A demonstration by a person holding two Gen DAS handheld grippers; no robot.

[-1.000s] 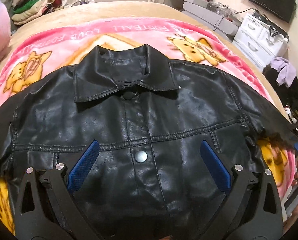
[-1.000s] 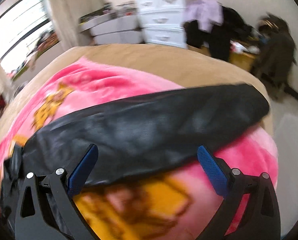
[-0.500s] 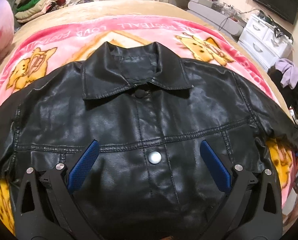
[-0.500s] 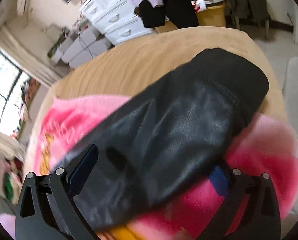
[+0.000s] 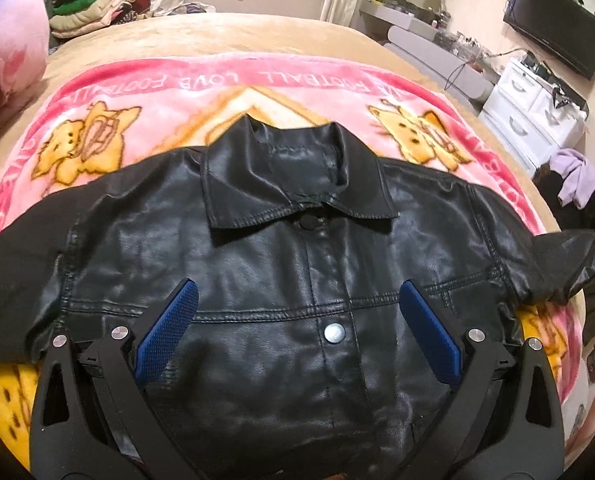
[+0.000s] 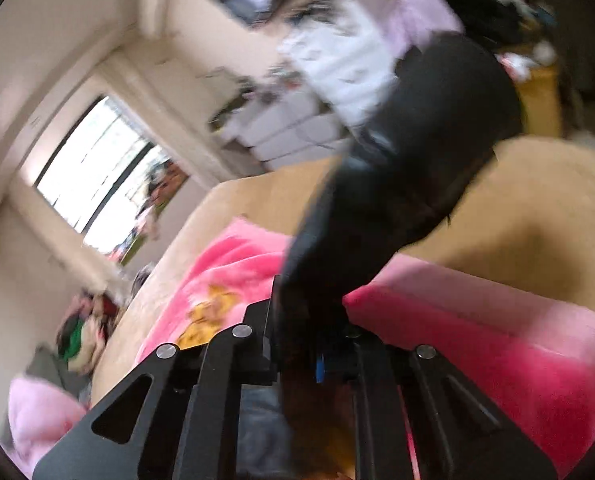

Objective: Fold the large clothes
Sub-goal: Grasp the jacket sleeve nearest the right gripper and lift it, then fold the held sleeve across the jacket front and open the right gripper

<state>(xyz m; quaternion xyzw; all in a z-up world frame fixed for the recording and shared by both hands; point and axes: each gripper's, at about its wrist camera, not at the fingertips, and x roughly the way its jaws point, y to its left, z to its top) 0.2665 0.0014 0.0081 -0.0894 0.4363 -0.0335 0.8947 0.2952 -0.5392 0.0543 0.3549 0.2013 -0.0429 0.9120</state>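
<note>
Pink blanket (image 5: 305, 80), black jacket (image 5: 297, 272), sleeve (image 6: 397, 200) blurred in right hand-held gripper (image 6: 309, 344)

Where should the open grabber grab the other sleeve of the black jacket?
Probably near the cuff end of the flat sleeve, coming in from the picture's left edge. It lies spread over the pink blanket, so its thin outer edge is free for the left gripper.

Black on pink
Glossy black leather jacket (image 5: 281, 280) with a silver snap (image 5: 335, 332); plush pink blanket (image 5: 201, 92) with yellow cartoon figures and white lettering; plain tan bedspread (image 5: 217, 32).
</note>
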